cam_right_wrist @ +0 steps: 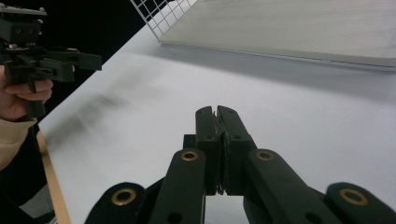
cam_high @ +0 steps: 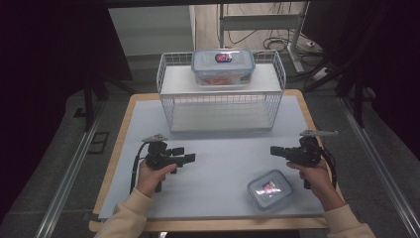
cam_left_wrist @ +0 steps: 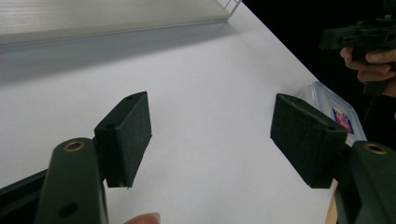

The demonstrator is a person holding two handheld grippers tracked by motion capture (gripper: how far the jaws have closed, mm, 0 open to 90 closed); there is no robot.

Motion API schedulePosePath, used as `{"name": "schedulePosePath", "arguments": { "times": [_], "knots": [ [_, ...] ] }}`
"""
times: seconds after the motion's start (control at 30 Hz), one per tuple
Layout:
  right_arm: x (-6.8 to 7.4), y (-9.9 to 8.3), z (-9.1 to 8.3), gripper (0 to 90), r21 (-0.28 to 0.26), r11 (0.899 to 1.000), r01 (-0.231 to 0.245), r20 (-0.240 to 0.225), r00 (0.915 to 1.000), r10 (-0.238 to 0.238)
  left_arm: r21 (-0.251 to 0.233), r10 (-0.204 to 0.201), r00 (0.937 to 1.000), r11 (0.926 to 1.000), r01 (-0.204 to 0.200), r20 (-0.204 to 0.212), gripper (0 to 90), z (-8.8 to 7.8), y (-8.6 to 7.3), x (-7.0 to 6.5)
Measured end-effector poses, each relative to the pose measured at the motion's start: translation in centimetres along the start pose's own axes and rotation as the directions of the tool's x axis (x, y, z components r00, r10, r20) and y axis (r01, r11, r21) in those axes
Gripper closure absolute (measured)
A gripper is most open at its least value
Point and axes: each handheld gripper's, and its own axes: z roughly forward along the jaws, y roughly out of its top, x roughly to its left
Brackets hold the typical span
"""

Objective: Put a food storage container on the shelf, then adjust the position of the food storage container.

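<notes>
Small lidded container (cam_high: 270,189) near right gripper (cam_high: 275,150), jaws together; left gripper (cam_high: 190,158) jaws apart, empty; likely light, rigid, slick plastic—grip across 2 opposite side walls.

Count on the table (cam_high: 218,163): two clear plastic food containers — one large (cam_high: 223,66) on the shelf of the wire rack (cam_high: 221,94), one small (cam_high: 270,189) on the table top. One wire rack. Two hand-held grippers — left (cam_high: 190,157) and right (cam_high: 273,150).
</notes>
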Motion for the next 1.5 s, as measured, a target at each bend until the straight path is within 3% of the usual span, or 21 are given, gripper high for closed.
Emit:
{"name": "schedulePosePath", "arguments": {
  "times": [0.2, 0.37, 0.5, 0.67, 0.97, 1.17, 1.27, 1.4, 1.5],
  "knots": [
    [0.4, -0.2, 0.0, 87.7, 0.000, 1.000, -0.001, 0.001, 1.0000, 0.001, 0.019, 0.002, 0.9999, 0.9998, -0.002, -0.012, 28.7, 0.2, -0.6, 0.1],
    [1.0, -0.2, -0.4, 87.8, -0.003, 1.000, 0.026, 0.006, 0.9996, -0.026, 0.019, 0.011, 0.9997, 0.9998, -0.011, -0.021, 28.7, 0.2, -0.8, -0.2],
    [1.4, -0.5, -1.4, 87.7, -0.008, 0.999, 0.035, 0.015, 0.9993, -0.035, 0.024, 0.028, 0.9992, 0.9993, -0.027, -0.029, 28.6, 0.2, -1.1, -0.5],
    [1.4, -1.6, -3.1, 87.8, -0.010, 0.999, 0.038, 0.048, 0.9981, -0.038, 0.029, 0.019, 0.9997, 0.9994, -0.018, -0.015, 28.2, 0.6, -1.2, -0.4],
    [2.4, -4.5, -5.6, 88.2, 0.047, 0.994, 0.097, 0.104, 0.9893, -0.102, 0.053, 0.041, 0.9983, 0.9979, -0.038, -0.042, 27.8, 1.0, -1.5, -0.2],
    [3.4, -7.7, -7.3, 89.3, 0.087, 0.989, 0.121, 0.071, 0.9892, -0.128, 0.051, 0.038, 0.9980, 0.9981, -0.035, -0.050, 27.7, 0.8, -1.7, -0.1],
    [4.0, -9.5, -7.1, 89.3, 0.159, 0.977, 0.142, 0.034, 0.9882, -0.149, 0.049, 0.033, 0.9980, 0.9983, -0.031, -0.053, 27.8, 0.8, -1.7, -0.1],
    [4.9, -10.7, -5.9, 89.5, 0.257, 0.948, 0.190, -0.022, 0.9814, -0.191, 0.055, 0.030, 0.9981, 0.9981, -0.027, -0.054, 27.8, 1.0, -1.7, 0.0],
    [5.2, -11.0, -4.7, 89.5, 0.309, 0.928, 0.210, -0.028, 0.9768, -0.212, 0.056, 0.028, 0.9981, 0.9981, -0.025, -0.054, 27.7, 1.1, -1.7, 0.1]
  ]
}}
